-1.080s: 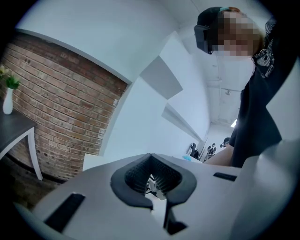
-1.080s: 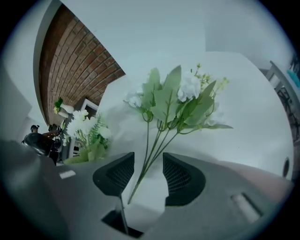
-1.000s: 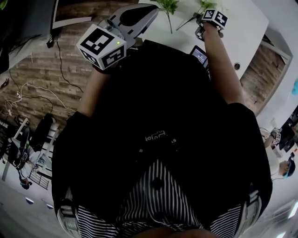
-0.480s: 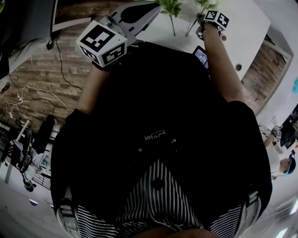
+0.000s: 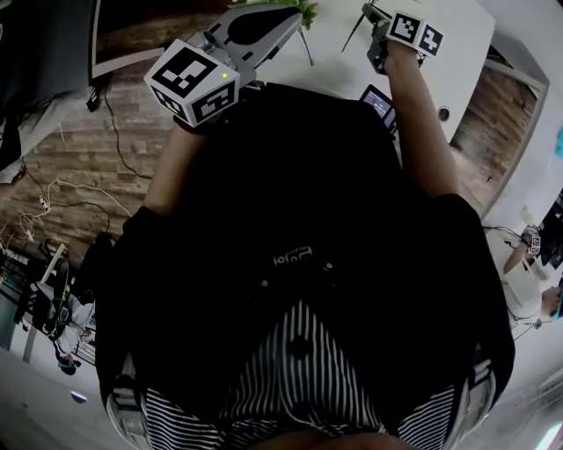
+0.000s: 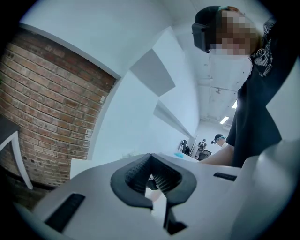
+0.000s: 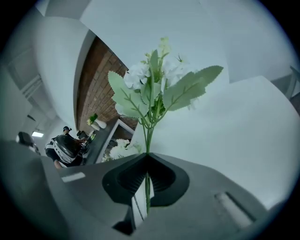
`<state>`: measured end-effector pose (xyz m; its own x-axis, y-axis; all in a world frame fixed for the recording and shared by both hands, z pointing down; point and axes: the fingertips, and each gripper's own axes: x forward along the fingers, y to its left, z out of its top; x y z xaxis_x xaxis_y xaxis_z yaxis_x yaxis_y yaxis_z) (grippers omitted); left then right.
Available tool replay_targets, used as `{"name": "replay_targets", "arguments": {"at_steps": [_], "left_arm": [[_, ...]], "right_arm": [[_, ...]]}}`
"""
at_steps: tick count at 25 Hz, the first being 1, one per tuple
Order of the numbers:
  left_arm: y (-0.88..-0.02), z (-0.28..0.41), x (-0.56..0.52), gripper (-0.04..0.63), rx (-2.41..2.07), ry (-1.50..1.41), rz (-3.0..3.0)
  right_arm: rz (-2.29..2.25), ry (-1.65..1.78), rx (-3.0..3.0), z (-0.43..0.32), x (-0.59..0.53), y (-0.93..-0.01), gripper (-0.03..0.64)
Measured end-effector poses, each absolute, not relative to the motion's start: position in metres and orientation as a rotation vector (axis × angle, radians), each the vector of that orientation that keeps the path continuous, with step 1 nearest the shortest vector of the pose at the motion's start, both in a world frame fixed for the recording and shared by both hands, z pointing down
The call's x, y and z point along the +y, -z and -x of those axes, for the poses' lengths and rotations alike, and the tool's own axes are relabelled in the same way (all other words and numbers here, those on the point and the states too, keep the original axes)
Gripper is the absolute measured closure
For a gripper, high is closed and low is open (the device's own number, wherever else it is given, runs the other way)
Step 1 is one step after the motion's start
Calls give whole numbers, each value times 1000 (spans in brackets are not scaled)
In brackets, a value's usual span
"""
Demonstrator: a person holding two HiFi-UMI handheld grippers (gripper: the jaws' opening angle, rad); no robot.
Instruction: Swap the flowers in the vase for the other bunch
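**Right gripper view: stems pinched, bunch in the air**

Your right gripper [image 7: 147,157] is clamped tight on the thin green stems [image 7: 148,136] of the white flower bunch [image 7: 152,84], blooms upright above the jaws. Lift straight, hold the squeeze, and mind the leaves [image 7: 192,84] don't snag. Left gripper [image 6: 151,157] looks closed and empty, I think. The vase is out of sight.

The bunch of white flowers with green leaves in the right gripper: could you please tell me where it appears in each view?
Head view: only the thin stem of the bunch of white flowers with green leaves shows, at the top edge, by the right gripper.
Left gripper view: not in it.
Right gripper view: the bunch stands at the centre, its stem clamped in the jaws.
Shared landmark: the red brick wall.
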<state>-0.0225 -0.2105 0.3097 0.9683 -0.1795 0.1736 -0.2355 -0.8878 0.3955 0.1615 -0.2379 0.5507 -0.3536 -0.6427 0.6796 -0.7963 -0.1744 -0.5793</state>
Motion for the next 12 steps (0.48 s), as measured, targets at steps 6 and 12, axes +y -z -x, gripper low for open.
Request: {"name": "replay_targets", "arguments": {"at_steps": [6, 12], "left_arm": [[-311, 7, -202, 589, -271, -199, -2700], [-308, -18, -188, 589, -230, -200, -2703]], "right_arm": [[-1705, -1318, -2170, -178, -236, -475, 607], [-1783, -1005, -2226, -212, -210, -430, 607]]}}
